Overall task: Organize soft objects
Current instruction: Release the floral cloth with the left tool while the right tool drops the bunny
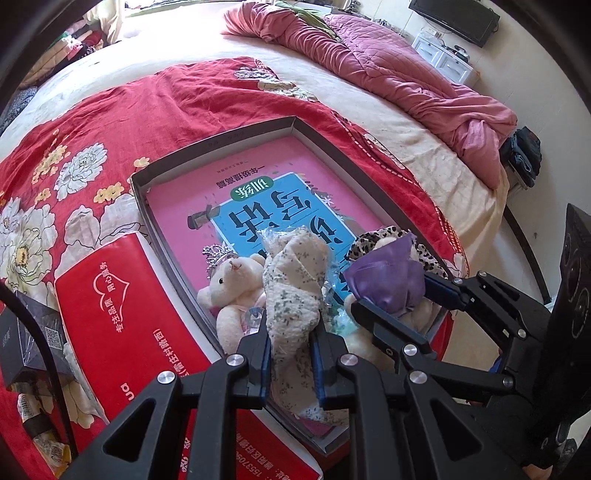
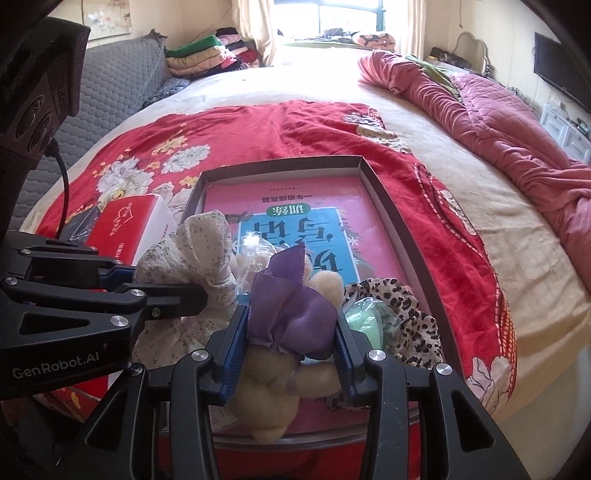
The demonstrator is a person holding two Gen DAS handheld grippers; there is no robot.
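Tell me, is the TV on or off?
Off, it seems. The TV screen is plain black in both views, with no picture showing.

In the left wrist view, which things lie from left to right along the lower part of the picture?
Black box → red tissue pack → white teddy bear → floral cloth toy in the left tool → purple-wrapped plush in the right tool.

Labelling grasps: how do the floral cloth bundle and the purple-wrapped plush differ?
The cream floral cloth bundle is soft folded fabric gripped by the left gripper; the beige plush toy with purple satin wrap is a stuffed figure gripped by the right gripper. The bundle is speckled and matte; the plush's wrap is plain and shiny. Both are held over the grey shallow box.
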